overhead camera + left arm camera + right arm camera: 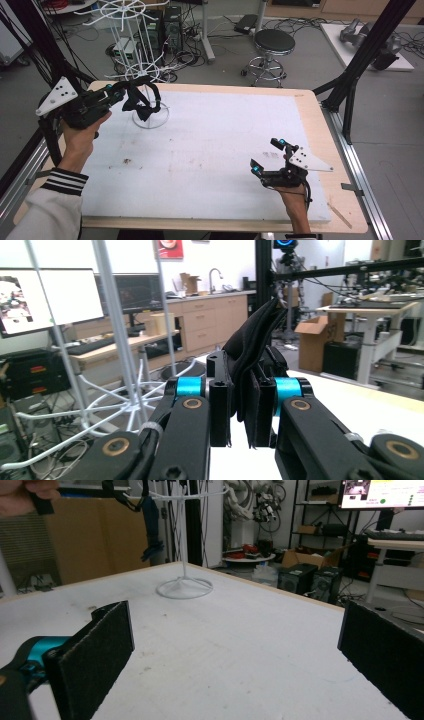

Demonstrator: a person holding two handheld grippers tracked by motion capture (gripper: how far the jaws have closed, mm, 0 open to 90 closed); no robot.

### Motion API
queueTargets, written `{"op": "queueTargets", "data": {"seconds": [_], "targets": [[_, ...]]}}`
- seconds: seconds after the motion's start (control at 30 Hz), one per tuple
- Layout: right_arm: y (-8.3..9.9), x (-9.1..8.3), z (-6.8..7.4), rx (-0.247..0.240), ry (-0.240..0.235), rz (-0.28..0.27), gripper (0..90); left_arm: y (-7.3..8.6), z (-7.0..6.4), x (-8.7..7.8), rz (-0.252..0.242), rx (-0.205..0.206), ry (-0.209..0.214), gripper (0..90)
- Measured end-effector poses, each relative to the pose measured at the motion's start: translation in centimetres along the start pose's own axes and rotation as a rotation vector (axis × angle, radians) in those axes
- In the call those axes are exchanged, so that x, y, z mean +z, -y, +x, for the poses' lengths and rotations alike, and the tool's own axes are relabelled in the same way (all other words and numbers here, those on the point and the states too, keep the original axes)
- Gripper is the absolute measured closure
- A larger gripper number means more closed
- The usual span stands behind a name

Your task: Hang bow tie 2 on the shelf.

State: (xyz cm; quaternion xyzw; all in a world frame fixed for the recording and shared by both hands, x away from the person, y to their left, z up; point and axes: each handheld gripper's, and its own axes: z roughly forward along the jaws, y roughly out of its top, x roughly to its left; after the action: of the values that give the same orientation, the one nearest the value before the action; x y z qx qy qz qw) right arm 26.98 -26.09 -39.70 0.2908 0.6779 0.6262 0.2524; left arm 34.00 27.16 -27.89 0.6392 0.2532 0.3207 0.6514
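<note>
We've got the black strap [141, 102] clamped in the left gripper [116, 95], upper left of the high view, right beside the white rack [131, 45]. Right gripper [270, 156] sits wide open, lower right, well apart.

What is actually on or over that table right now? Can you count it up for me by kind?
Handheld grippers: 2, the left gripper and the right gripper
Black fabric pieces: 1, the black cloth clamped in the left gripper
White wire racks: 1, the white wire stand at the table's far left
Total: 4
</note>
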Motion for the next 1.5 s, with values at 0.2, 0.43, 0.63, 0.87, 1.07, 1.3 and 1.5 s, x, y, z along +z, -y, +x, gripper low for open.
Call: {"op": "queueTargets", "data": {"seconds": [0.2,0.43,0.63,0.87,1.07,1.3,1.5], "targets": [[0.0,0.1,0.3,-0.028,0.013,-0.004,0.6,0.4,0.4,-0.1,-0.011,-0.006,-0.045,82.7],[-0.1,0.0,0.6,-0.027,0.017,-0.013,0.6,1.3,0.7,-0.2,-0.008,-0.001,-0.083,82.7],[-0.1,-0.4,0.9,-0.022,0.035,-0.023,0.6,1.9,0.6,-0.3,-0.007,0.002,-0.119,82.7],[0.0,-1.0,1.2,-0.022,0.053,0.000,0.7,2.7,0.4,-0.2,0.013,0.007,-0.152,82.7],[0.8,-1.5,1.3,-0.010,0.069,-0.013,0.6,3.2,0.0,-0.1,0.017,0.015,-0.176,82.7],[1.3,-1.4,1.4,-0.021,0.109,-0.037,0.7,3.4,-0.3,0.2,0.025,0.025,-0.184,82.7],[1.4,-1.4,1.6,-0.034,0.149,-0.110,0.7,3.9,-0.5,0.3,0.033,0.022,-0.191,82.7]]}}
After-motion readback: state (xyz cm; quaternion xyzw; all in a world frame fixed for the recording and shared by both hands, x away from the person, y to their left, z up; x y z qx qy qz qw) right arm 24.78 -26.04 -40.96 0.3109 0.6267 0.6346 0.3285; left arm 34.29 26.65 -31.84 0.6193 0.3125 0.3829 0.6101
